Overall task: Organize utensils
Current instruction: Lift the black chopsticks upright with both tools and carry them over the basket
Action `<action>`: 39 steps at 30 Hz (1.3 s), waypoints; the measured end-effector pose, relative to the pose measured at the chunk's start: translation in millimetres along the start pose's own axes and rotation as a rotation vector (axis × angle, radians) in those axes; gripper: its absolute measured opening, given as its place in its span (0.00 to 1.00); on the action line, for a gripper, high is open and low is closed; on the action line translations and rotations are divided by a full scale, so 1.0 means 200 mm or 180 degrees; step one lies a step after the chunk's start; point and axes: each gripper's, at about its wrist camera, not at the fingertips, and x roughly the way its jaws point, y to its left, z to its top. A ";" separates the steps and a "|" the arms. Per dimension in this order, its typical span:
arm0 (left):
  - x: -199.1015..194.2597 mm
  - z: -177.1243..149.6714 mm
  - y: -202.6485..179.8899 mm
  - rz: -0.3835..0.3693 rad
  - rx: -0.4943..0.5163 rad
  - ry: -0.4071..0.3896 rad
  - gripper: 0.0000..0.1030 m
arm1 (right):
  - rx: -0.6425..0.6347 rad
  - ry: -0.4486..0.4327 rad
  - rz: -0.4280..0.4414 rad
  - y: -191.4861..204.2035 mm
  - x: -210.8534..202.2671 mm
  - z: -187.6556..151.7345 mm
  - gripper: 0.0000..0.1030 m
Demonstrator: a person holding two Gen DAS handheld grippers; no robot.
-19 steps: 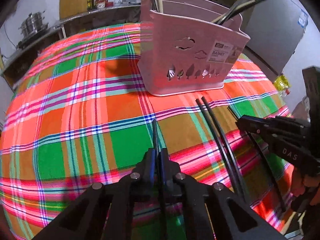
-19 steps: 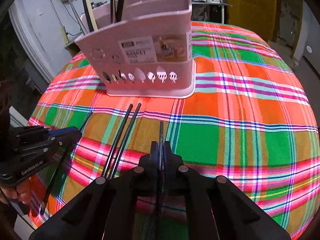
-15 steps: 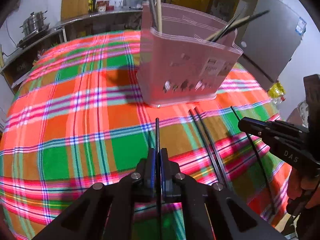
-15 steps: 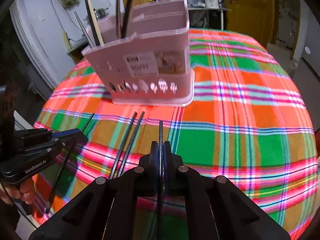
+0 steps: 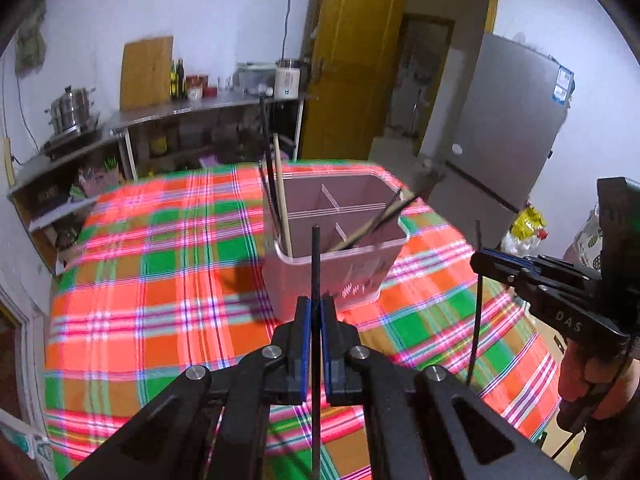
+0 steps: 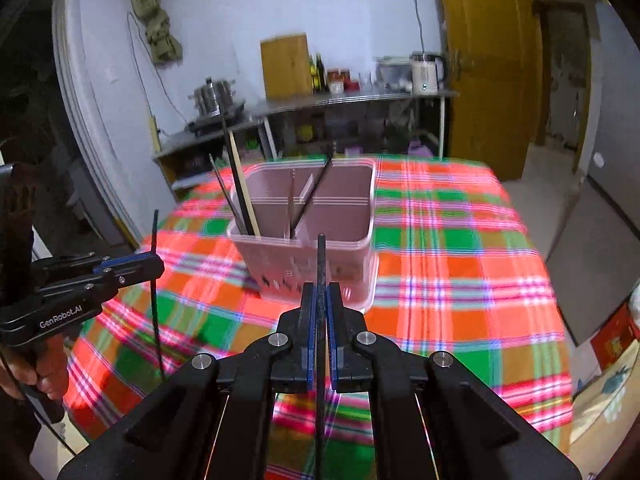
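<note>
Left wrist view: I have one black chopstick clamped in each gripper, both lifted above the plaid tablecloth (image 5: 168,300).

My left gripper (image 5: 315,312) is shut on a left chopstick (image 5: 315,264) and my right gripper (image 6: 319,300) on a right chopstick (image 6: 321,264); each stick runs lengthwise between the pads, tip pointing away toward the pink basket (image 5: 332,276) at the table's middle. I judge this the carry step. Next I must tilt the sticks upright over a compartment, clear of the chopsticks already leaning inside, then release.
</note>
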 end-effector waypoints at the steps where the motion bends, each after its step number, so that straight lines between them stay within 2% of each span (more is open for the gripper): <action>1: -0.02 0.02 -0.01 0.0001 0.0006 -0.0041 0.04 | -0.0008 -0.0062 -0.0013 0.00 -0.03 0.02 0.05; 7: -0.09 0.06 -0.01 -0.0009 0.0005 -0.0175 0.04 | -0.0033 -0.0285 -0.0071 0.03 -0.14 0.07 0.05; 15: -0.14 -0.01 -0.03 -0.0015 0.0027 -0.0183 0.04 | -0.0013 -0.0296 -0.0080 0.03 -0.19 0.02 0.04; 25: -0.19 -0.02 -0.02 -0.0035 -0.0012 -0.0054 0.04 | -0.0077 -0.0296 -0.0102 0.06 -0.26 0.00 0.04; 34: -0.26 0.07 0.00 -0.0094 -0.0074 -0.0119 0.04 | -0.0075 -0.0469 -0.0015 0.11 -0.30 0.07 0.04; 39: -0.27 0.18 0.01 -0.0080 -0.0092 -0.0172 0.04 | -0.0031 -0.0539 0.0041 0.12 -0.29 0.14 0.04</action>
